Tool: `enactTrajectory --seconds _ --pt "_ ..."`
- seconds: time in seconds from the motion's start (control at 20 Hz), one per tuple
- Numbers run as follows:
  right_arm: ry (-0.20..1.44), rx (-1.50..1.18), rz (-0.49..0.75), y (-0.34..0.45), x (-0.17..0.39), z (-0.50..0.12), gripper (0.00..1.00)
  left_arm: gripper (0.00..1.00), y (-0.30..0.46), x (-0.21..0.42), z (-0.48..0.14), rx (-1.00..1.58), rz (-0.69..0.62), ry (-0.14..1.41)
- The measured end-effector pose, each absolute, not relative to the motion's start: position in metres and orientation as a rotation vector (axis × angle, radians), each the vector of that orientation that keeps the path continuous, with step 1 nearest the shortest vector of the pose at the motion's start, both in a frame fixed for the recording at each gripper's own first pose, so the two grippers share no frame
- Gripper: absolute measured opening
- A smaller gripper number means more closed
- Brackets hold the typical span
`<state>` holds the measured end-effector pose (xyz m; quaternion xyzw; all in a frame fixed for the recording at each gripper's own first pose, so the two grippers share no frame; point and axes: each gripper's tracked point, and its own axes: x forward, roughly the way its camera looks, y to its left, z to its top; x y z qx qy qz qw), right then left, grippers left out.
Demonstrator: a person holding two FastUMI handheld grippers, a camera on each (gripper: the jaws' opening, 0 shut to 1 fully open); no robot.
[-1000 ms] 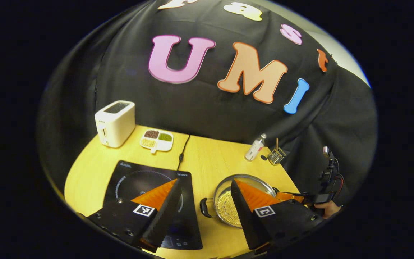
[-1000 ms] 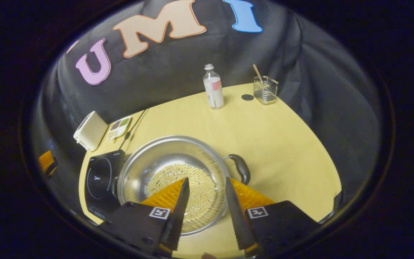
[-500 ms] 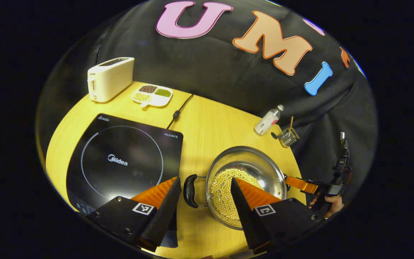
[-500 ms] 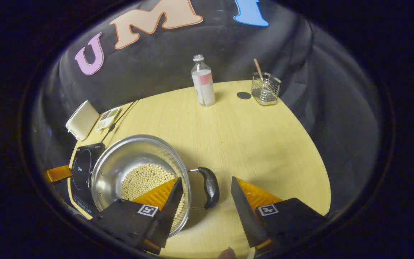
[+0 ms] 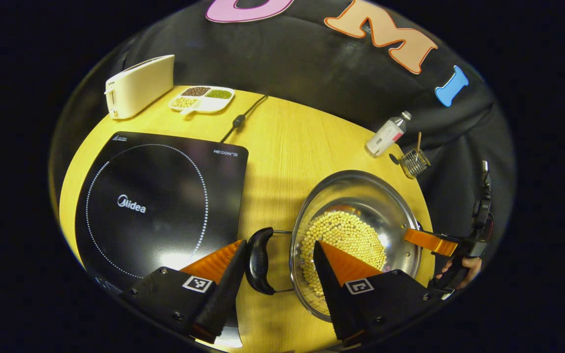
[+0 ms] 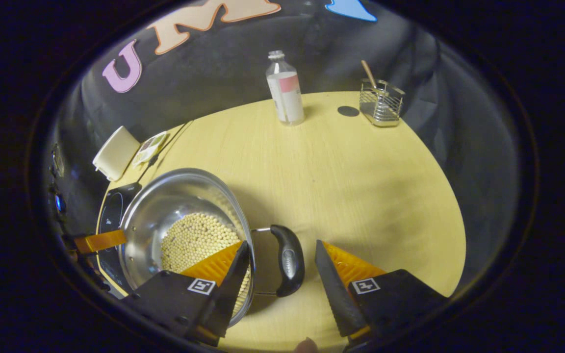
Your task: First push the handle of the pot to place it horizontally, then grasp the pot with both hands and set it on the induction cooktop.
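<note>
Both hand-held grippers have come down to the pot (image 5: 356, 235) since a second ago. The left hand-held gripper (image 5: 275, 274), earlier over the induction cooktop (image 5: 160, 196), now brackets the pot's left handle (image 5: 259, 260). The right hand-held gripper (image 6: 278, 277), earlier above the beans (image 6: 194, 240), now straddles the right handle (image 6: 288, 257), jaws apart.

Staged kitchen corner inside recording booth, not real home. Evidence: wooden table (image 6: 361, 186) with rounded edge, backed by draped black cloth wall (image 5: 312, 73). Kitchen gear on it: induction cooktop (image 5: 160, 201) near table's left edge, white toaster (image 5: 138, 86) and divided dish of beans (image 5: 201, 98) at far left corner, steel pot (image 6: 174, 206) of soybeans, bottle (image 6: 286, 90) and wire utensil holder (image 6: 381, 105) at far edge.
</note>
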<state>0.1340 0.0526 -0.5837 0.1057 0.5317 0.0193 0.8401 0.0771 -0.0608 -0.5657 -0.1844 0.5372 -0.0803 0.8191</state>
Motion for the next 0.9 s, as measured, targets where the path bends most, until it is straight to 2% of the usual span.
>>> enactTrajectory --seconds 0.1,0.15,0.2,0.35,0.4,0.45,0.5,0.6,0.65,0.7,0.8,0.85,0.9 --pt "1.140 0.220 0.048 0.053 0.132 -0.590 0.84 0.83 -0.061 0.076 -0.570 -0.380 -0.171 1.157" --pt "1.146 0.228 0.052 0.054 0.130 -0.592 0.83 0.89 -0.061 0.079 -0.571 -0.374 -0.171 1.152" --pt "1.154 0.232 0.049 0.054 0.130 -0.594 0.82 0.81 -0.061 0.079 -0.573 -0.368 -0.171 1.160" --pt "1.171 0.242 0.045 0.052 0.127 -0.598 0.80 0.76 -0.067 0.078 -0.582 -0.361 -0.187 1.193" --pt "1.173 0.247 0.041 0.050 0.128 -0.599 0.77 0.80 -0.069 0.077 -0.585 -0.359 -0.190 1.206" --pt "1.177 0.263 0.047 0.054 0.126 -0.599 0.76 0.80 -0.072 0.075 -0.589 -0.360 -0.190 1.219" --pt "1.186 0.264 0.045 0.053 0.125 -0.602 0.70 0.71 -0.074 0.073 -0.591 -0.366 -0.187 1.232" --pt "1.189 0.268 0.046 0.050 0.132 -0.601 0.65 0.68 -0.073 0.072 -0.598 -0.365 -0.164 1.239" --pt "1.194 0.274 0.052 0.051 0.125 -0.604 0.60 0.72 -0.072 0.072 -0.599 -0.369 -0.157 1.237" --pt "1.195 0.284 0.047 0.051 0.124 -0.602 0.60 0.62 -0.073 0.074 -0.597 -0.370 -0.164 1.239" --pt "1.199 0.309 0.033 0.051 0.121 -0.602 0.59 0.60 -0.073 0.074 -0.598 -0.356 -0.186 1.248" --pt "1.205 0.313 0.030 0.050 0.121 -0.601 0.54 0.62 -0.073 0.073 -0.600 -0.351 -0.188 1.256" --pt "1.208 0.318 0.029 0.050 0.121 -0.602 0.51 0.58 -0.072 0.071 -0.597 -0.348 -0.183 1.266"
